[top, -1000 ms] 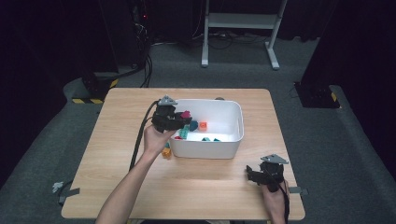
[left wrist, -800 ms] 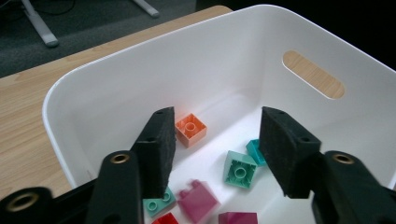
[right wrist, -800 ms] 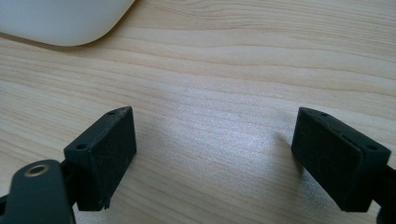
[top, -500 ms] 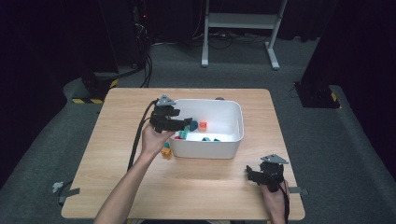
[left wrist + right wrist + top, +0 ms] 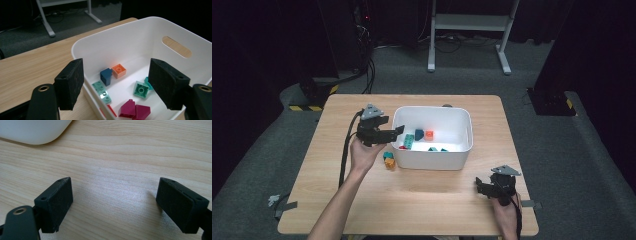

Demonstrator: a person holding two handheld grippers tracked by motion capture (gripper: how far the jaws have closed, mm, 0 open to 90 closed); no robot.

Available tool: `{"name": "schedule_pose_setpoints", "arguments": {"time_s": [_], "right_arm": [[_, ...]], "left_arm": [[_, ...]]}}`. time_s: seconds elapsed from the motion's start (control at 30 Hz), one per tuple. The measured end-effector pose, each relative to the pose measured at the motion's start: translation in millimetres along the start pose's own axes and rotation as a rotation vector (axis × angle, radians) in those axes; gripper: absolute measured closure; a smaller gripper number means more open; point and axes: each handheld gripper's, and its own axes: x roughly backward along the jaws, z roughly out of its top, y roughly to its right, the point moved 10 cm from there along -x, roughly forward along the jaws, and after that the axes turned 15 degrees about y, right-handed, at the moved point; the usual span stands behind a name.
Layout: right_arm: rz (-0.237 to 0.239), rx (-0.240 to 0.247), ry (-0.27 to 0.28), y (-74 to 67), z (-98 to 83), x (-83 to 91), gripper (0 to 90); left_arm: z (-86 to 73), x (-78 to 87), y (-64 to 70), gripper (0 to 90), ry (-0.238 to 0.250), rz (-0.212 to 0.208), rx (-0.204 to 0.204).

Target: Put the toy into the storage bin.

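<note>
Step in hand: sorting bricks into white bin [image 5: 432,161]. L gripper [image 5: 117,87] sits at the bin's rim, jaws having just been opening, now wide w/ nothing between. Bin holds orange, navy, teal and magenta bricks [image 5: 135,111]. Next: fetch orange/teal brick pair [image 5: 388,160] just outside the bin wall. R gripper [image 5: 113,205] wide, empty, resting over table [image 5: 125,157].

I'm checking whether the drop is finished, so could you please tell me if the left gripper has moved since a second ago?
Yes. The left gripper has drawn back left from over the white bin towards its left rim, and its jaws have just been opening, with nothing between them.
</note>
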Motion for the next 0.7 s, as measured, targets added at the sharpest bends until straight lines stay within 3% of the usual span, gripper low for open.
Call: {"name": "schedule_pose_setpoints", "arguments": {"time_s": [0.17, 0.33, 0.6, 0.7], "right_arm": [[0.0, 0.0, 0.0, 0.0, 0.0, 0.0, 13.7], [-0.001, -0.004, -0.001, -0.3, -0.1, 0.1, 13.7], [0.0, 0.0, 0.0, 0.0, 0.0, 0.0, 13.7], [0.0, 0.0, 0.0, 0.0, 0.0, 0.0, 13.7]], "left_arm": [[-8.6, 20.2, -17.6, 28.8, 0.013, 0.057, 0.025], [-16.9, 32.9, -26.6, 28.5, 0.012, 0.091, 0.027], [-34.8, 47.0, -32.9, 29.3, 0.013, 0.095, 0.068], [-47.4, 50.7, -34.0, 30.0, -0.007, 0.094, 0.086]]}}
